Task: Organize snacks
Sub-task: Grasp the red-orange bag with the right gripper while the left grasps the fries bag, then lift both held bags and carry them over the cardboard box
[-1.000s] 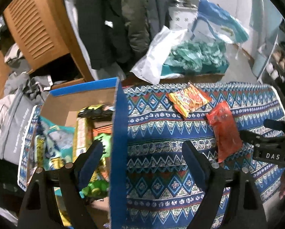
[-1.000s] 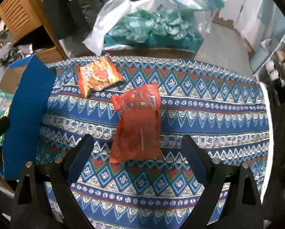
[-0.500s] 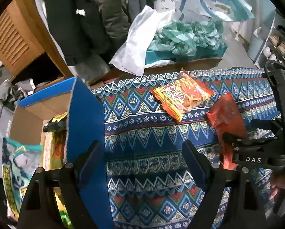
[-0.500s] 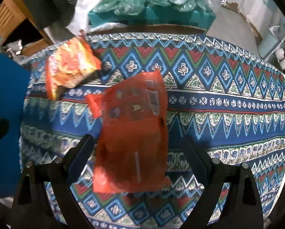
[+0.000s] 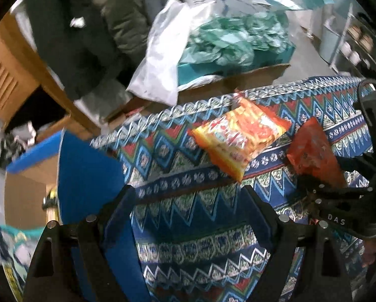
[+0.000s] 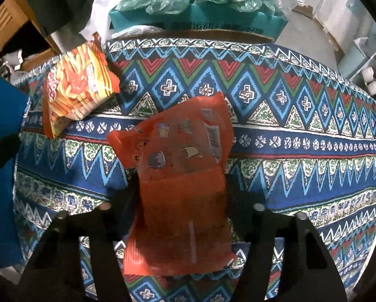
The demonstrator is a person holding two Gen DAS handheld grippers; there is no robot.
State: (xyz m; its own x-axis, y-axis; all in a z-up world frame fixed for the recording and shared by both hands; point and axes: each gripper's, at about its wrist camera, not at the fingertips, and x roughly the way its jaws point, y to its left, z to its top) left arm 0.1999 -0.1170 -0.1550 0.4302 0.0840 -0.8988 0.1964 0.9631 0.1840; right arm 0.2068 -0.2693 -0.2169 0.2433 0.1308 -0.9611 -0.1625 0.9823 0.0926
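so the right gripper (image 6: 181, 191) is pointing steeply down at the red snack packet (image 6: 185, 176), which lies flat on the patterned tablecloth (image 6: 301, 151); its jaws are closing with the packet's lower half sitting between them, and the fingers look right up against the packet's edges, though i can't tell if they're really pinching it; in the left wrist view the same gripper (image 5: 326, 183) is low over that packet (image 5: 311, 153) at the right side. the left gripper (image 5: 188, 201) is spread wide with nothing in it, just bare cloth (image 5: 200, 239) between the fingers; the orange and yellow snack bag (image 5: 238, 136) sits near the far edge of the table, just beside the red one; the blue-edged cardboard box (image 5: 87, 171) stands at the left end with a few packets (image 5: 17, 246) visible down inside; behind the table there's a white plastic bag (image 5: 162, 58) and a teal box of crumpled green plastic (image 5: 233, 40).
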